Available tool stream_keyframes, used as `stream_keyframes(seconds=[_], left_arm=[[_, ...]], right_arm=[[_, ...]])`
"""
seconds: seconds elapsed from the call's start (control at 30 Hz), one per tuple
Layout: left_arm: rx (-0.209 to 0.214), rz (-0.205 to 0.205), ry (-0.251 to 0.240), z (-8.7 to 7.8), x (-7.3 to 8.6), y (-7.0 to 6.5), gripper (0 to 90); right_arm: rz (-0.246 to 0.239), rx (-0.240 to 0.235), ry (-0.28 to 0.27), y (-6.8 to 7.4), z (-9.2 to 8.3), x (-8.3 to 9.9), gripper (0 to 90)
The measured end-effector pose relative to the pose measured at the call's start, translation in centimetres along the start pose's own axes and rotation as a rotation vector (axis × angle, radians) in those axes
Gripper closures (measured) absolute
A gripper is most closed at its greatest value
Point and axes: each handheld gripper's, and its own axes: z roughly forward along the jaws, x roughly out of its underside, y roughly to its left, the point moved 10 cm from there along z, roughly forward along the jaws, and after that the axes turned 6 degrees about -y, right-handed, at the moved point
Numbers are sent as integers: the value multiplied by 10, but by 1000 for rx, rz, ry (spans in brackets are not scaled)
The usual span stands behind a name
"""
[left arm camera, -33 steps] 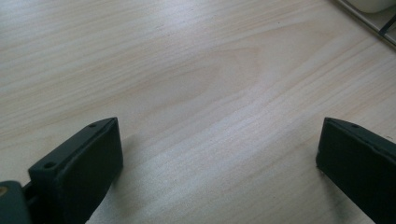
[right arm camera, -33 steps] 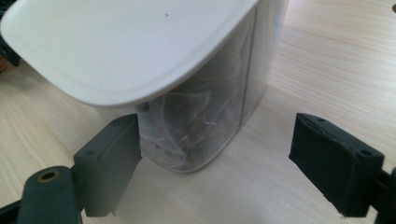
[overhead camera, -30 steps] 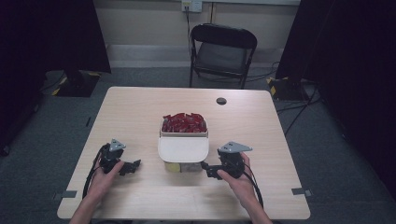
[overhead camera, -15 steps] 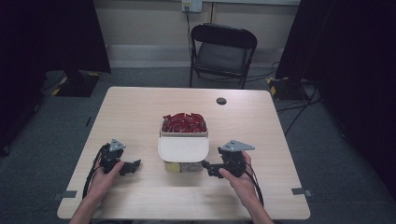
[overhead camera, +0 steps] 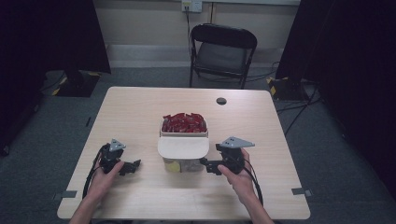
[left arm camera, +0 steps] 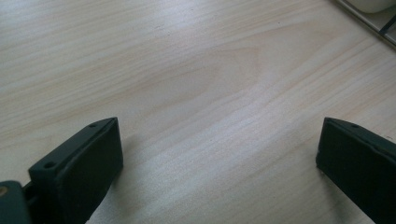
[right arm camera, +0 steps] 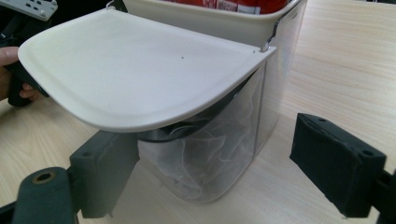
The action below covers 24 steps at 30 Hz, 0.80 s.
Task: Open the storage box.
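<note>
Fingers (right arm camera: 338,170) of the right gripper (overhead camera: 211,165) are spread wide beside a clear bin (overhead camera: 183,148) at the tabletop's (overhead camera: 140,107) centre; the left gripper (overhead camera: 132,166), equally wide and empty, is held over bare wood.

The white lid (right arm camera: 140,70) hides the clear container (right arm camera: 224,154) beneath — red packets (right arm camera: 233,5) cut off above.
</note>
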Motion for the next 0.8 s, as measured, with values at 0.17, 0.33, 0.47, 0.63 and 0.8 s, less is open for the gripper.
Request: stream_keyframes(seconds=[0.17,0.33,0.47,0.63,0.8], left_arm=[[-3,1,1,0,0,0,1],[-4,1,2,0,0,0,2],[-4,1,2,0,0,0,2],[-7,1,3,-1,1,0,2],[-8,11,8,-1,1,1,2]], right_arm=[[3,-12,-6,0,1,-6,142],[-9,-11,-10,-2,7,-15,144],[-13,-17,-13,-2,11,-21,144],[-24,-16,-14,-6,16,-27,144],[-22,-22,-30,-9,19,-36,143]])
